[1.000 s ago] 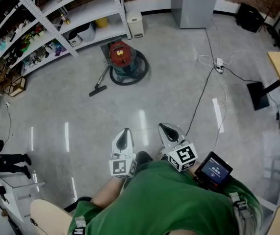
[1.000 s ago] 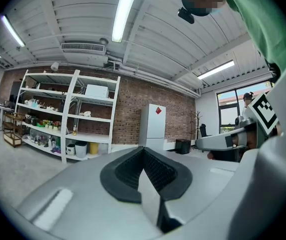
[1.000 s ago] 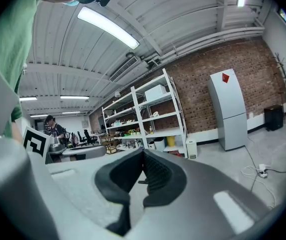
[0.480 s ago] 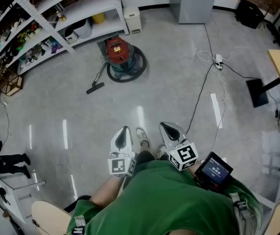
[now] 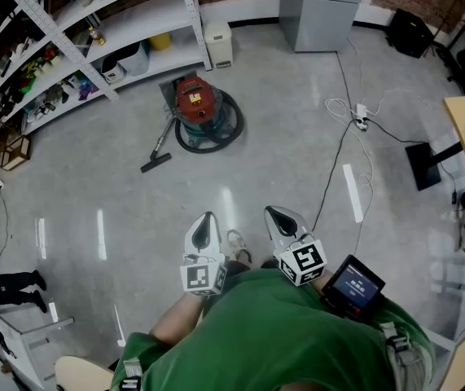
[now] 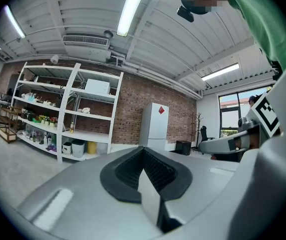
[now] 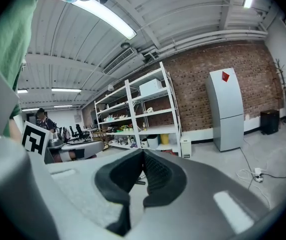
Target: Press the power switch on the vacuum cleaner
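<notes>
Grey floor point(image 5: 297, 153) all over. White shelf rack point(image 5: 69, 23) at 10 o'clock, grey cabinet point(image 5: 322, 6) at 1 o'clock. Red vacuum cleaner point(image 5: 198, 103) on floor at 12 o'clock, just in front of rack, hose point(image 5: 234, 122) looped round it, well apart from both grippers. Left gripper point(image 5: 208, 218) and right gripper point(image 5: 274, 213) side by side at 6 o'clock, jaws pinched together, nothing between.

Bright overhead light; fisheye-warped edges

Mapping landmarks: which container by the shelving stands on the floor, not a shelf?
The white box beside the shelving's post, past the vacuum cleaner; the yellow tub and grey bin sit on the bottom shelf.
</notes>
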Demonstrator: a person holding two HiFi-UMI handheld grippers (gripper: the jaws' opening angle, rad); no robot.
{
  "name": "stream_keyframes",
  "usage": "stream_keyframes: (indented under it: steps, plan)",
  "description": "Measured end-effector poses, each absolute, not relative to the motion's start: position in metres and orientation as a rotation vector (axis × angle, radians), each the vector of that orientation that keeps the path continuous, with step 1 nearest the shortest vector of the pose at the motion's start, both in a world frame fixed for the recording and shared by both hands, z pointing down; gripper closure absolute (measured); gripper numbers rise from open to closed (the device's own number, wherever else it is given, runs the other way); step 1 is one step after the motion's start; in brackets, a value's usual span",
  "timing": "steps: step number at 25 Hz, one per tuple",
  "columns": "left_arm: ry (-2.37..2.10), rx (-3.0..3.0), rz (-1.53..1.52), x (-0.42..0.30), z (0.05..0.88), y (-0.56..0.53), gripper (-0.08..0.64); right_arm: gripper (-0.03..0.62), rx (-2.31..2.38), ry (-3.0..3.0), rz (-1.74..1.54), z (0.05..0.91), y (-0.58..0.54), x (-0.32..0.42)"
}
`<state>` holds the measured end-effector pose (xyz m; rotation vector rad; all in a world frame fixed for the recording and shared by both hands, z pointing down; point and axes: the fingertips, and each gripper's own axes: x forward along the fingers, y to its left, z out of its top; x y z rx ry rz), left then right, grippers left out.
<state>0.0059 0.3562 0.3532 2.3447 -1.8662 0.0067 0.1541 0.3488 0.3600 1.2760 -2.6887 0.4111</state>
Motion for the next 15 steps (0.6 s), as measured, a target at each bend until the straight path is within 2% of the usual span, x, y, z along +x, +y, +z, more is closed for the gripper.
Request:
stream_keyframes:
  steps: [15]
  plan:
    - [-1.777, 2.397, -0.053, -0.060, 0.358, 0.281, 0.552, 0.591, 1.302, -2.679, 0.354, 0.350, 0.263, 0.073]
